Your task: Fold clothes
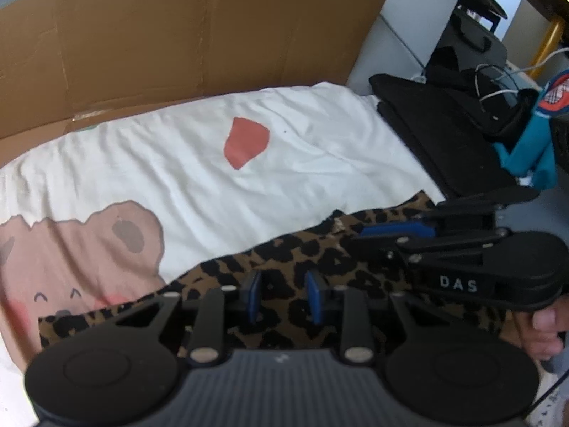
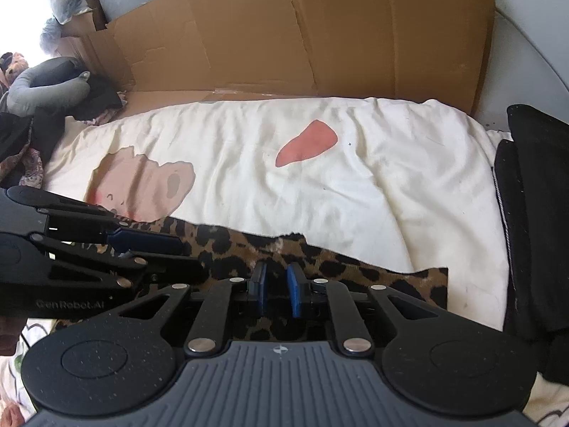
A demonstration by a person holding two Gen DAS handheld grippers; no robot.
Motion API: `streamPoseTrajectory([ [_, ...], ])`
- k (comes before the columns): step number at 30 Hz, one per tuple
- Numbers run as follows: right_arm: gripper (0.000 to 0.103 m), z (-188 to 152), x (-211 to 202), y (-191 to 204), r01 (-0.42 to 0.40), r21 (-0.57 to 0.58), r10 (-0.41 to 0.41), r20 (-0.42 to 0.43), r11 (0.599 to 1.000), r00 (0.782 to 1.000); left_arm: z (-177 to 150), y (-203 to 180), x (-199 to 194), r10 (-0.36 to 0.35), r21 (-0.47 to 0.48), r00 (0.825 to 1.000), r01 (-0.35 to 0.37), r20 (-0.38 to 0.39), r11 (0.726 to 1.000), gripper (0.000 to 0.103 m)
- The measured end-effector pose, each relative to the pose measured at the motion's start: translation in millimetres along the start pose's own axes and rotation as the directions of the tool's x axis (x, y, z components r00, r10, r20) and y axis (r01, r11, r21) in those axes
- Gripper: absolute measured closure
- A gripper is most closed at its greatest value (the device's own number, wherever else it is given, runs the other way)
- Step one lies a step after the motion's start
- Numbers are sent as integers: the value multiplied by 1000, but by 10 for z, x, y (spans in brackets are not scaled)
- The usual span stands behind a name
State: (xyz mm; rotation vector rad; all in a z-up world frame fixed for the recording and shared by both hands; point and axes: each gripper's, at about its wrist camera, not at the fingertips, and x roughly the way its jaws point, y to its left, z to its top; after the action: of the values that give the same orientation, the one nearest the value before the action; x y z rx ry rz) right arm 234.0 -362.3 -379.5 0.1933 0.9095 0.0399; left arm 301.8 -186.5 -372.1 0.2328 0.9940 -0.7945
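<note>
A leopard-print garment (image 1: 302,252) (image 2: 355,270) lies flat as a long strip along the near side of a white bear-print cover (image 1: 177,163) (image 2: 355,178). My left gripper (image 1: 284,293) hovers over the strip. Its blue pads stand apart and the cloth lies below them, not pinched. My right gripper (image 2: 277,286) is just to its right, with only a narrow gap between its pads and a dark fold of the leopard cloth in that gap. Each gripper shows from the side in the other view, the right gripper (image 1: 359,236) and the left gripper (image 2: 188,252). A hand (image 1: 544,331) holds the right one.
Brown cardboard (image 1: 177,35) (image 2: 284,35) stands along the far side of the cover. A stack of folded black clothes (image 1: 444,135) (image 2: 533,195) lies at the right edge, with a teal item (image 1: 533,156) and cables behind it. A grey neck pillow (image 2: 46,85) and loose clothes sit at the far left.
</note>
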Motion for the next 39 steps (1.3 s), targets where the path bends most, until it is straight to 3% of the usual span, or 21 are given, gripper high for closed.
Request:
streamPoseTrajectory([
  [6, 85, -55, 172, 106, 16, -96, -16, -1, 995, 1000, -62, 102, 111, -5, -14, 1000, 5, -2, 1000, 72],
  [10, 85, -68, 188, 48, -4, -74, 4, -3, 997, 1000, -40, 71, 84, 5, 7, 1000, -5, 3, 1000, 74],
  [13, 85, -55, 203, 12, -20, -62, 19, -9, 998, 1000, 0, 85, -45, -31, -45, 999, 33, 37, 998, 92],
  [17, 85, -76, 206, 41, -11, -78, 12, 7, 997, 1000, -14, -25, -175, -74, -20, 995, 75, 64, 997, 92],
  [24, 85, -8, 135, 20, -10, -40, 10, 0, 999, 1000, -154, -84, 27, -62, 21, 998, 62, -6, 998, 97],
  [29, 85, -54, -86, 162, -8, -87, 13, 51, 996, 999, -175, -11, 81, -80, 4, 997, 80, -17, 997, 99],
  [37, 84, -379, -149, 338, -29, -147, 27, -15, 989, 1000, -197, -42, 109, -70, 53, 997, 71, -12, 996, 99],
  [39, 80, -442, -188, 323, -35, -147, 32, -23, 988, 999, -195, -40, 116, -68, 59, 998, 68, -15, 996, 100],
])
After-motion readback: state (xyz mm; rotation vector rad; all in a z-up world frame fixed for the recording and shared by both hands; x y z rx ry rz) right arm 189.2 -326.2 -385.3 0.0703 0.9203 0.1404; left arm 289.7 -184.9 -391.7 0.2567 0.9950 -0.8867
